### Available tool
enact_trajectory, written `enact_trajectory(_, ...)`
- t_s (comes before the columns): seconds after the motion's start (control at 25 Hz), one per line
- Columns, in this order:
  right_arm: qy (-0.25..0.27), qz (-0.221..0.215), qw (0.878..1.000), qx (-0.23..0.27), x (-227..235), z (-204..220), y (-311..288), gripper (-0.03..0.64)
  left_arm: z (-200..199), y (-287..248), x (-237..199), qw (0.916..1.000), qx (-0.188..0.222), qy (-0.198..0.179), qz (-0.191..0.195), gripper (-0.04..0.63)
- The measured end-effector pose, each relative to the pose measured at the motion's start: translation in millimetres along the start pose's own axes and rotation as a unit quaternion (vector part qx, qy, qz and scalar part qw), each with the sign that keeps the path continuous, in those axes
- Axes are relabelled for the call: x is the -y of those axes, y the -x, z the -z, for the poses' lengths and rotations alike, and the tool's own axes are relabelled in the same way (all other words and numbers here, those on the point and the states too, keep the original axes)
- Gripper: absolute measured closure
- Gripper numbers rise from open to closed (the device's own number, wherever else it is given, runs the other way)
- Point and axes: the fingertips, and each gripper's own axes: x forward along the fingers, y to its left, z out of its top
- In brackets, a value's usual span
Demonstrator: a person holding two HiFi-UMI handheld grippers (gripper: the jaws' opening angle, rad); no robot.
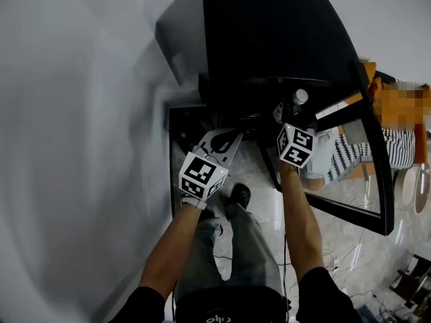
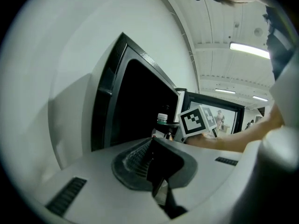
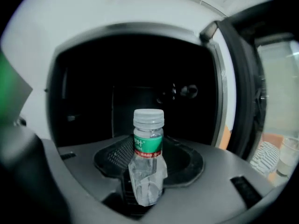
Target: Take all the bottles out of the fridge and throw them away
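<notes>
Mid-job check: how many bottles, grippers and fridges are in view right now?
bottle: 1
grippers: 2, the left gripper and the right gripper
fridge: 1
Total: 4
The fridge interior is too dark to show more.

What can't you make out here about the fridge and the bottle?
Fridge inside: too dark in the right gripper view to tell whether more bottles stand there.
Head view: the fridge's top hides its inside.
Left gripper view: only the bottle top shows; the left gripper body covers the rest.
Label print: too small to read.
</notes>
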Motion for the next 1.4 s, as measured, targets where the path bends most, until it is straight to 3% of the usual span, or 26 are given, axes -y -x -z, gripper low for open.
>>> enact_trajectory(0.28,0.013,-0.040,0.999,0.010,-33.2,-37.9,67.9,0.423,-30.7,61.1,6.7,0.9998,0.005,0.004,-0.021,0.589)
enact_trajectory(0.88,0.035,-0.137,0.988,0.060,-125.0,-181.8,207.4,0.423,-153.1,199.4,3.6,0.9937,0.061,-0.010,-0.094,0.589)
enact_trajectory(1.12,0.046,-0.175,0.981,0.075,-171.9,-201.6,226.3,0.423,-166.9,244.8,-6.7,0.9883,0.082,-0.010,-0.128,0.589)
enact_trajectory(1.4,0.056,-0.260,0.961,0.079,-259.6,-203.0,238.7,0.423,-154.6,308.5,-21.8,0.9770,0.092,0.004,-0.192,0.589)
